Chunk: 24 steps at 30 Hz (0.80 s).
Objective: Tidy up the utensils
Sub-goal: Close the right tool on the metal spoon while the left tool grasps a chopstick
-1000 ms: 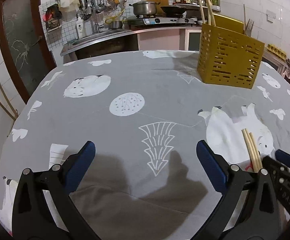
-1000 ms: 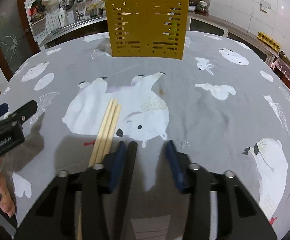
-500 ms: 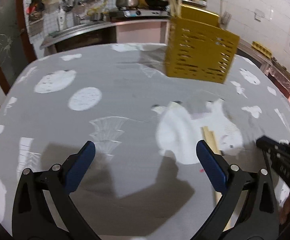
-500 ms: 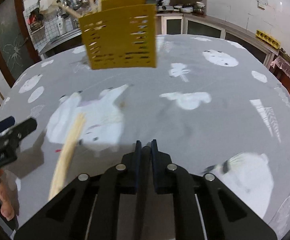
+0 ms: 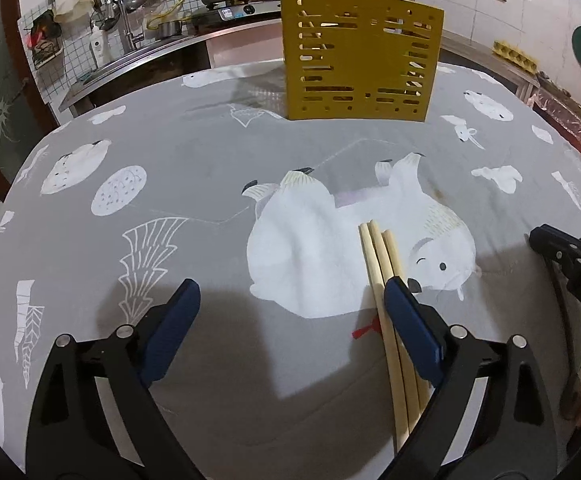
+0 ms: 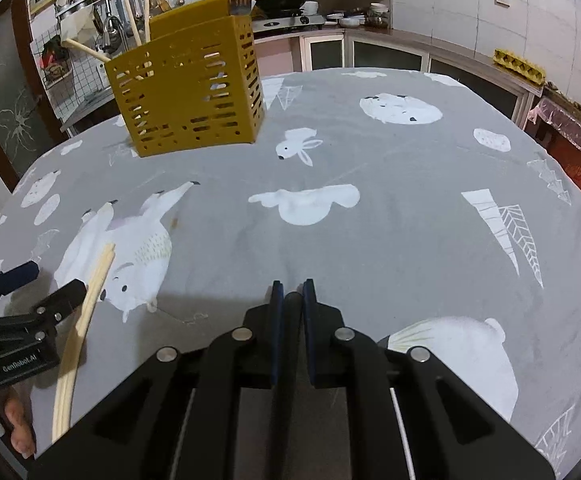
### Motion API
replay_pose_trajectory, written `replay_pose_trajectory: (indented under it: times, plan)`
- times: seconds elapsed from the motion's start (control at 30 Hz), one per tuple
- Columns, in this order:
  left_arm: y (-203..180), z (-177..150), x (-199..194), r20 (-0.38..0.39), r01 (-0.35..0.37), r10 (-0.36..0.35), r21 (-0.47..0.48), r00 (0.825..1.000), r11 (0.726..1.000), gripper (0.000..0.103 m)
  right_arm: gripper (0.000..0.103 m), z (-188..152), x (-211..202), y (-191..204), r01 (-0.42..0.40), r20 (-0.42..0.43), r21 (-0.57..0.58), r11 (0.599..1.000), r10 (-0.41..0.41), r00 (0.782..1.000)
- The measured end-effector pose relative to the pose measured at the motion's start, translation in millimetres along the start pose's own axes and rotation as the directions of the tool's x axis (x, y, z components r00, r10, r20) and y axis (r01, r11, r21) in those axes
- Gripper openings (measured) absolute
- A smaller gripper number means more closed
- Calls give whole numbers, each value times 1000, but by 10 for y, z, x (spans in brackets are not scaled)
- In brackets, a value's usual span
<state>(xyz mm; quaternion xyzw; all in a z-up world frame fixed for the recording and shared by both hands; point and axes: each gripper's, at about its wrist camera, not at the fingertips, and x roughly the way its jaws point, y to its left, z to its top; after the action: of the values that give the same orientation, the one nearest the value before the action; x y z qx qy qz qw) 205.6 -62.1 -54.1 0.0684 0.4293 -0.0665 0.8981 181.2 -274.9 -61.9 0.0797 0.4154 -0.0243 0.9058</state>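
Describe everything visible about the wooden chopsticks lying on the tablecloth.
The pale wooden chopsticks are three round, plain sticks, lying flat and side by side on the grey animal-print tablecloth, tips over the white bear print. Their near ends pass beside the inner face of one blue pad of the left gripper, whose jaws are closing.

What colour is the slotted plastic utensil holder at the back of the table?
Mustard yellow. The slotted plastic utensil holder shows best in the left wrist view, facing the camera.
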Motion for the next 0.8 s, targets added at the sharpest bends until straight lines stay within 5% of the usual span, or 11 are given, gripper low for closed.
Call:
replay_pose_trajectory:
  times: [0.37,0.7,0.8]
  plan:
    - [-165,11,58,-40,21,-20,33,999,999,74,10,-5,2,-18,-10,-5,9,1000,10,1000]
    - [-161,313,216,-119,119,-124,-43,985,992,16,10,135,46,15,10,-82,-6,1000,-11,997]
    - [-171,339,244,-129,129,-135,-53,982,990,8,10,153,22,-2,4,-76,-1,1000,-4,997]
